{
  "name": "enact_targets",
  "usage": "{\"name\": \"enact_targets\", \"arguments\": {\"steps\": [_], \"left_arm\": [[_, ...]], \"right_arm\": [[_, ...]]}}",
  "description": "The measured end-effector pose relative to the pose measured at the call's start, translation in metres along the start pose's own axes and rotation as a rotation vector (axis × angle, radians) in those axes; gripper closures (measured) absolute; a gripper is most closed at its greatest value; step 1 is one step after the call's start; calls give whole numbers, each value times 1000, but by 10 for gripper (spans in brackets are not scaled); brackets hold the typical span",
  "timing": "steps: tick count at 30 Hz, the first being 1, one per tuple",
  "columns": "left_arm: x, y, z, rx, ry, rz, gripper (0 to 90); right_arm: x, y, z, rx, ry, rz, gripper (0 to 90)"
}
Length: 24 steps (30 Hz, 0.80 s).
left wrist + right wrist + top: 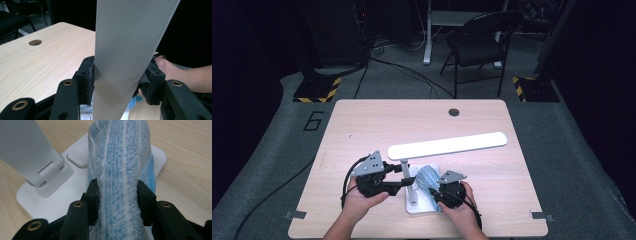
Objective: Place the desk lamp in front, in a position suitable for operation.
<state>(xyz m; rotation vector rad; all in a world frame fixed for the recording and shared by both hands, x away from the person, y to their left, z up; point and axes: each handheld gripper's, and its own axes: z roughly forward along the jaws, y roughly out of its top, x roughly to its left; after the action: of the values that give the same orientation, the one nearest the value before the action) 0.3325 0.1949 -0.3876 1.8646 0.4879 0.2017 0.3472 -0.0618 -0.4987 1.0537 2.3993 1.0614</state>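
A white desk lamp stands near the table's front edge, with a long bar head (447, 146) over a flat base (419, 204). My left gripper (407, 180) comes in from the left and is shut on the lamp's upright arm (406, 170). In the left gripper view both pads of the left gripper (116, 85) press the flat pale arm (125, 45). My right gripper (432, 191) is shut on a blue-and-white striped cloth (427, 176) that lies over the base. In the right gripper view the cloth (120, 162) bulges between the jaws of the right gripper (117, 200), draped on the base (60, 202) beside the arm's hinge (50, 173).
A round cable hole (454, 112) sits at the table's far middle. A black folding chair (482, 37) stands beyond the table, and cables run on the floor. The person's right hand (175, 72) is close behind the lamp arm. A raised pad (77, 157) sits on the base.
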Motion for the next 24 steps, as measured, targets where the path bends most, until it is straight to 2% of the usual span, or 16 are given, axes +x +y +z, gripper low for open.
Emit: {"name": "enact_targets", "arguments": {"steps": [2,3,4,5,7,8,10,13,14,15,16,24], "left_arm": [[0,0,0,0,0,0,512],[0,0,0,0,0,0,512],[0,0,0,0,1,0,512],[0,0,0,-1,0,-1,512],[0,0,0,-1,0,-5,512],[0,0,0,-1,0,-4,512],[0,0,0,-2,0,-5,512],[0,0,0,-1,0,0,512],[0,0,0,-2,0,-1,512],[0,0,0,-3,0,-6,512],[0,0,0,-4,1,-6,512],[0,0,0,-3,0,-5,512]], "right_arm": [[-1,3,3,4,-9,21,616],[-1,3,3,4,-9,21,616],[-3,4,5,1,-11,-1,616],[-3,5,6,5,-10,16,616],[-5,7,8,5,-20,6,615],[-5,8,9,5,-19,21,616],[-7,11,12,5,-29,-1,615],[-8,12,14,5,-32,13,615],[-11,14,17,5,-37,-8,612],[-11,14,17,5,-37,-8,612],[-11,15,19,2,-41,16,611],[-19,22,28,-9,-55,22,609]]}}
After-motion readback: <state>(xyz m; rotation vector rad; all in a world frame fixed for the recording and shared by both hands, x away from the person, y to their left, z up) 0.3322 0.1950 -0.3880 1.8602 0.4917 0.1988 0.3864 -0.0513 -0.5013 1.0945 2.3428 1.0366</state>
